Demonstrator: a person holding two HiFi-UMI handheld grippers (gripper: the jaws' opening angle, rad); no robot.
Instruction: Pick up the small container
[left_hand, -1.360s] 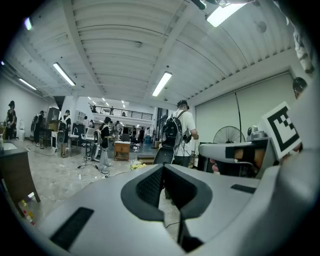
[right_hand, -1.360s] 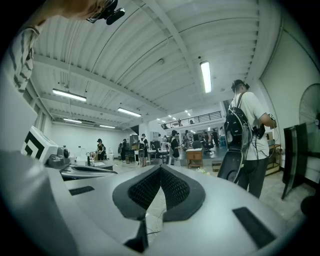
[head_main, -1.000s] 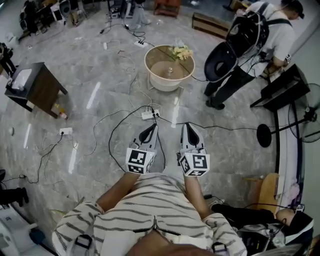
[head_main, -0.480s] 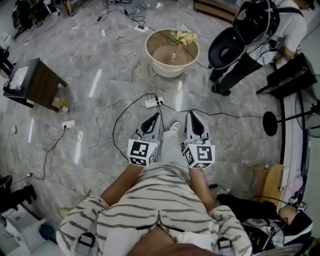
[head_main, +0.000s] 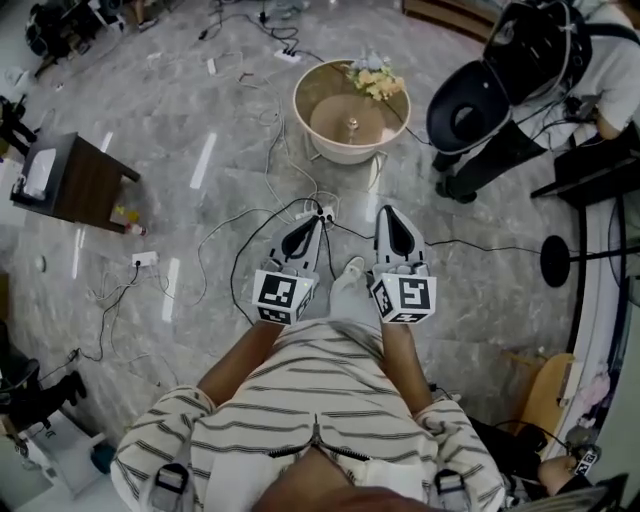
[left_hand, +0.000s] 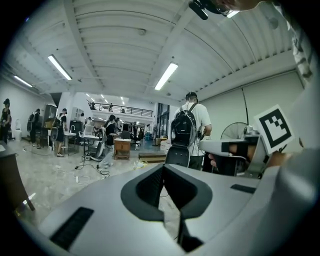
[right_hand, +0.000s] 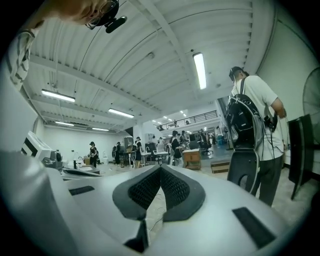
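The person is at the very first step: getting close to the table (head_main: 301, 108). Nothing has been picked up yet.

The table is round and stands on the floor (head_main: 180, 120), well apart from both grippers. A tiny thing (head_main: 352, 124) sits near the middle of the table. It is likely the small container, but it is too small to be sure. Some flowers (head_main: 376, 81) lie at the far edge of the table.

The left gripper (head_main: 311, 224) has its jaws pressed together, with nothing between them. The right gripper (head_main: 389, 214) is the same: jaws together and empty. Each gripper's own view shows this too, the left gripper (left_hand: 163, 168) and the right gripper (right_hand: 160, 169).

Both arms are bent and kept close to the body. The grippers sit side by side and point ahead, about level, toward the table.

Next, the person needs to step nearer. Cables (head_main: 240, 250) lie on the floor in the way, so the feet must go with care. Then one gripper has to open its jaws and reach to the middle of the table.
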